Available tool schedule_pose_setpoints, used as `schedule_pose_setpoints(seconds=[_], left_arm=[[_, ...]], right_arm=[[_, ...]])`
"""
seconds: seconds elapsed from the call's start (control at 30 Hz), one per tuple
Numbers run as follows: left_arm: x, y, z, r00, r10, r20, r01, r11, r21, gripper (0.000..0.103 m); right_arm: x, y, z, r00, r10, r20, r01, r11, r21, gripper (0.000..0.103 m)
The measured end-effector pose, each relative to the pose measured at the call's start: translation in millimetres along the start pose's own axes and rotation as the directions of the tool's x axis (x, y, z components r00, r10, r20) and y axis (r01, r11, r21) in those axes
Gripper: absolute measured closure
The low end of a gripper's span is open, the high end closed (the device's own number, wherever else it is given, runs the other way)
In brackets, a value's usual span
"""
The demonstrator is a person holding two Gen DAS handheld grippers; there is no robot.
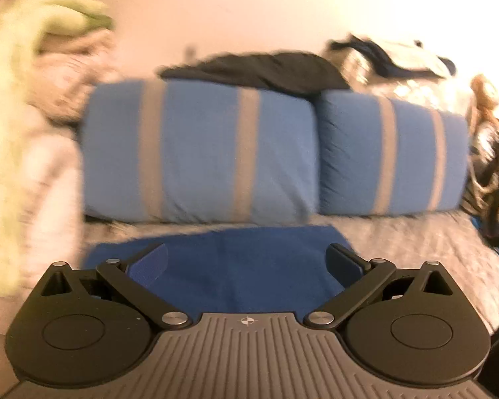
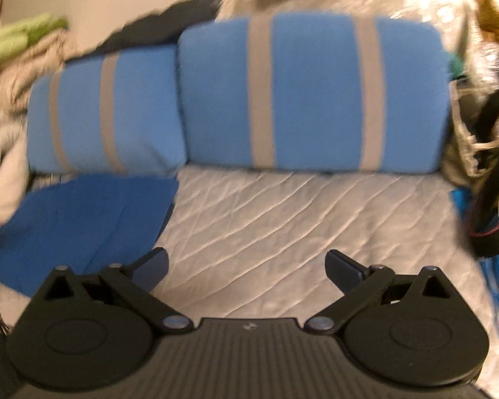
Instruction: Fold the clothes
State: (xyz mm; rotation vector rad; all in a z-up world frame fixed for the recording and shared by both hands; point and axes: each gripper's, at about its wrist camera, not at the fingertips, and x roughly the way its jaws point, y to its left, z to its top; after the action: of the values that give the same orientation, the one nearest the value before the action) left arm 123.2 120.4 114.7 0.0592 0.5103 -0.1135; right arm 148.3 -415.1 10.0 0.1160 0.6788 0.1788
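A pale grey quilted bedspread with diagonal stitch lines (image 2: 282,219) covers the bed and fills the lower part of both views. Along its far edge, against a plain cream wall (image 1: 249,6), stand two light blue pillows with grey stripes (image 1: 199,153), side by side and touching. A black garment (image 1: 259,66) lies draped over the top of them where they meet. To the left rises a heap of beige and cream laundry (image 1: 50,126) with a lime green fleecy piece (image 1: 66,13) on top; both views are motion-blurred, so what the separate pieces in that heap are cannot be told. To the right, a clutter of dark straps and bags (image 2: 492,173) sits at the bed's edge.

The dark blue cloth, folded flat (image 1: 236,262), lies on the bedspread just in front of the left pillow. The left gripper (image 1: 246,262) is above it with its fingers spread wide apart, holding nothing; whether the pads touch the cloth cannot be told. The right gripper (image 2: 246,269) is over bare bedspread, just right of the blue cloth, its fingers likewise released and empty.
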Motion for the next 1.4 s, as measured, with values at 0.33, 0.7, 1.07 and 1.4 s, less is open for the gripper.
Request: schedule_pose_setpoints(seconds=[0.33, 0.7, 1.07, 1.4], left_arm=[[-65, 78, 40, 0.982, 0.105, 0.16, -0.074, 0.979, -0.188, 0.0], [-118, 77, 11, 0.983, 0.004, 0.185, 0.025, 0.988, -0.15, 0.0], [-123, 62, -71, 0.991, -0.131, -0.028, 0.126, 0.983, -0.13, 0.0], [-32, 36, -147, 0.965, -0.102, -0.241, 0.067, 0.987, -0.147, 0.0]], right_arm=[[-77, -90, 55, 0.965, -0.153, 0.214, 0.146, 0.988, 0.048, 0.0], [-153, -168, 55, 0.929, -0.217, 0.3, 0.193, 0.975, 0.109, 0.0], [-182, -190, -31, 0.991, -0.064, 0.12, 0.073, 0.995, -0.072, 0.0], [-90, -177, -109, 0.991, -0.048, -0.127, 0.034, 0.994, -0.108, 0.0]])
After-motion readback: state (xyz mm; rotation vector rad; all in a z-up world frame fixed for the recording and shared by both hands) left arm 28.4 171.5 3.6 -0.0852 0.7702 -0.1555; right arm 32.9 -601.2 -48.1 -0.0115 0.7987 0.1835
